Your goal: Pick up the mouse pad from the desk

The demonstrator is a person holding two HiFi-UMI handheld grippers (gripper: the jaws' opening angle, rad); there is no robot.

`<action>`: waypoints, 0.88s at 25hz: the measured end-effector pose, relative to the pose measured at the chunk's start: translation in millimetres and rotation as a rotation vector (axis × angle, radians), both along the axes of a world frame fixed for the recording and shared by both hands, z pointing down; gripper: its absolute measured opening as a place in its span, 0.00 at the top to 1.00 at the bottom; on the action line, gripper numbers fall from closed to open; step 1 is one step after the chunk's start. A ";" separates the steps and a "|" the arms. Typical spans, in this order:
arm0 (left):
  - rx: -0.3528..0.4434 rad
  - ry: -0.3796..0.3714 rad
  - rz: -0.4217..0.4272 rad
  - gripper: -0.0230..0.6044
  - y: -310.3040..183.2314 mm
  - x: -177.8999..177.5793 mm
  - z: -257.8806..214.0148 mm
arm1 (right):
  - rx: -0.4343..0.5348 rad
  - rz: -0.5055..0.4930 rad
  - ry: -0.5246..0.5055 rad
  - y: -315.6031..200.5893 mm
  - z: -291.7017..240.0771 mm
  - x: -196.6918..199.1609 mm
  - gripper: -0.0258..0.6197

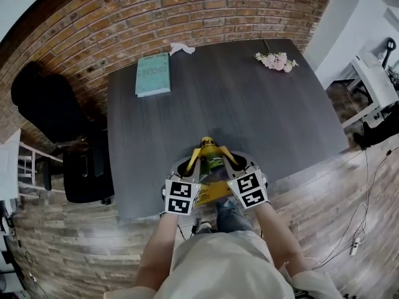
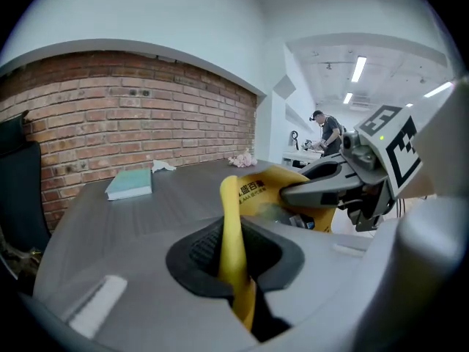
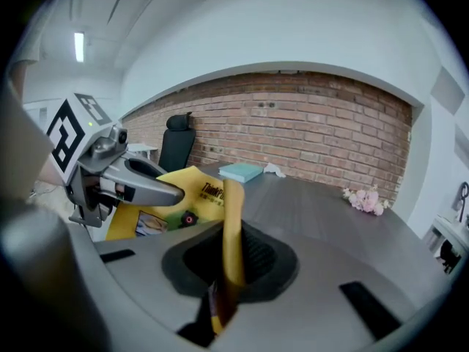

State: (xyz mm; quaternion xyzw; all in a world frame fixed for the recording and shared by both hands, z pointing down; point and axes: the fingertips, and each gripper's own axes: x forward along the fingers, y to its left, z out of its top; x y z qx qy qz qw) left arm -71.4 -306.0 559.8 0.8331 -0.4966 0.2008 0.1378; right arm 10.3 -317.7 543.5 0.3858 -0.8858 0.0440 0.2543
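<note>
Mouse pad held between two hand-held grippers at the near edge of a dark grey desk (image 1: 262,123).

The yellow printed mouse pad (image 1: 210,156) stands on edge and bows upward between the two tools, just over the desk's near edge in front of the person. It appears clear of the desktop, though the head view does not show its lower edge well enough to be sure.

The left gripper (image 2: 236,273) has its jaws closed on one side edge of the pad. In the left gripper view the yellow sheet runs up out of the dark jaw pads and curls across towards the other tool.

The right gripper (image 3: 222,273) has its jaws closed on the opposite side edge, and the pad's printed face turns away to that view's left.

The marker cubes of the two grippers sit close together, just in front of the person's forearms.

At the far left of the desk lies a teal book (image 1: 153,73). A crumpled white tissue (image 1: 181,48) lies just beyond it. A small bunch of pink flowers (image 1: 276,60) rests at the far right corner. All three are well apart from the pad.

A black office chair (image 1: 43,98) stands to the left of the desk, and a brick wall (image 1: 187,8) lies behind.
</note>
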 end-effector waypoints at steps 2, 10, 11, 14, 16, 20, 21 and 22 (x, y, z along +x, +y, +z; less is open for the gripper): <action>0.017 0.005 0.005 0.92 10.7 0.5 -7.7 | 0.021 0.011 -0.010 12.1 -9.4 1.5 0.92; 0.083 0.017 0.012 0.92 61.5 -3.6 -35.0 | 0.067 0.033 -0.013 65.7 -31.1 5.0 0.92; 0.089 0.017 0.011 0.92 67.6 -4.3 -37.5 | 0.067 0.036 -0.019 73.5 -30.8 6.3 0.92; 0.100 0.010 0.018 0.92 89.2 -5.7 -43.4 | 0.080 0.050 -0.030 98.3 -32.3 9.0 0.92; 0.109 0.014 0.019 0.92 105.4 -7.9 -46.9 | 0.094 0.051 -0.035 115.3 -37.3 6.9 0.92; 0.126 0.028 0.021 0.92 136.9 -9.3 -57.1 | 0.125 0.044 -0.054 148.1 -52.5 4.2 0.92; 0.131 0.033 0.021 0.92 144.5 -9.4 -60.0 | 0.132 0.047 -0.063 156.1 -54.6 5.0 0.92; 0.136 0.038 0.020 0.92 152.0 -9.8 -62.9 | 0.135 0.050 -0.073 164.2 -56.1 5.9 0.92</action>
